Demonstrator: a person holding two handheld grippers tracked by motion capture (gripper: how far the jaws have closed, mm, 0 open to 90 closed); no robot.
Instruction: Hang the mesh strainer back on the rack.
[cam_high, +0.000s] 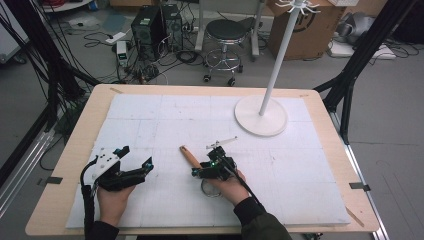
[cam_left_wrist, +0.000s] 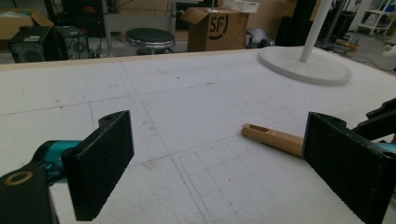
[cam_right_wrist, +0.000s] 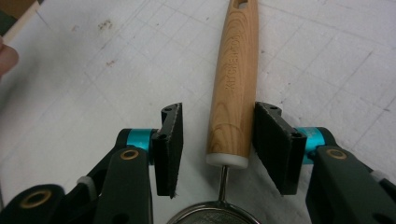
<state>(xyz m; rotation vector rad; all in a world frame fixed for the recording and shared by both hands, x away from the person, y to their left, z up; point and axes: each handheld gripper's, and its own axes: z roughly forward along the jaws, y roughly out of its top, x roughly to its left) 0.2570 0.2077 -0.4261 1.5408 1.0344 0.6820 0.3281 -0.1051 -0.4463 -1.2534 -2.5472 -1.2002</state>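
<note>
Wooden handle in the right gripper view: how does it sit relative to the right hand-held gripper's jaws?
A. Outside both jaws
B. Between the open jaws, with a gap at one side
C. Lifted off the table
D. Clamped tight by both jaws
B: the wooden handle lies between the jaws of the right hand-held gripper, with a clear gap at the view's left jaw.

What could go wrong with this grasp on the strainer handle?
1. The right gripper is open around the wooden handle, which sits closer to one pad than the other. Closing may push it sideways.
2. The grip point is at the handle's very end, by the white collar. It could slip out toward the wire.
3. The left gripper is open and off to the side, so nothing steadies the handle.
</note>
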